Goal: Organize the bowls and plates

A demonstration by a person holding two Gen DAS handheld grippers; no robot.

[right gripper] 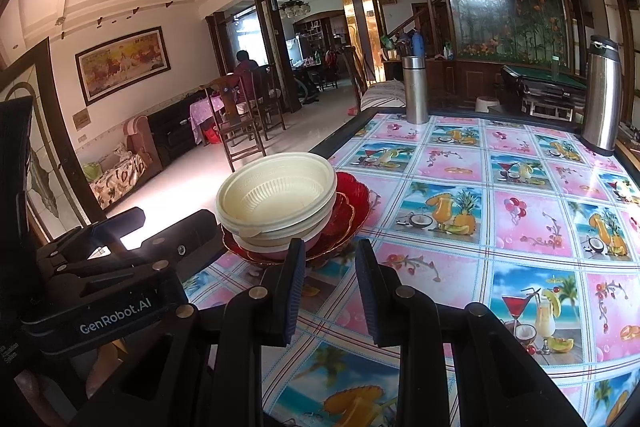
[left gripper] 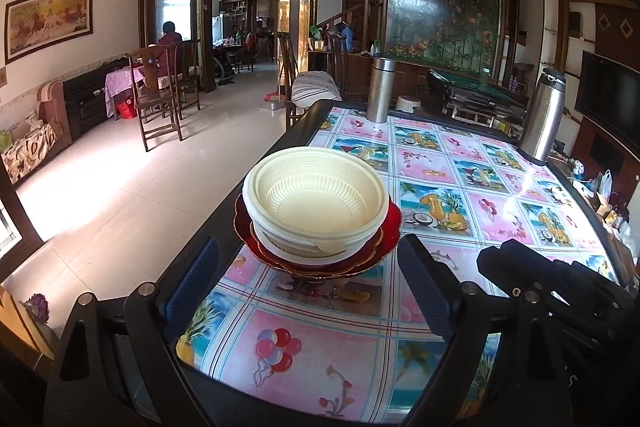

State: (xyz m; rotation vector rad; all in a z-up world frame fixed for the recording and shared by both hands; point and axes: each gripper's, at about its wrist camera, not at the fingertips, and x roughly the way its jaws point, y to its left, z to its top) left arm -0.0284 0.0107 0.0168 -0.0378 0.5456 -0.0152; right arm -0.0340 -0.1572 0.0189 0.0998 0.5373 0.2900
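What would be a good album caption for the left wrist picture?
Open left gripper faces cream bowls stacked on red plates near the table edge.

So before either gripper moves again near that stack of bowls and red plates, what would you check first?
1. Left gripper open and empty: ok, nothing between its pads.
2. Right gripper empty: ok, jaws narrow with nothing between them.
3. Cream bowls nested on the red plates: ok, though the top bowl sits a little tilted.
4. Stack well in from the table edge: not ok, it stands close to the edge.
5. The two steel flasks clear of the stack: ok, far across the table.
6. How many bowls are in the stack: cannot tell.
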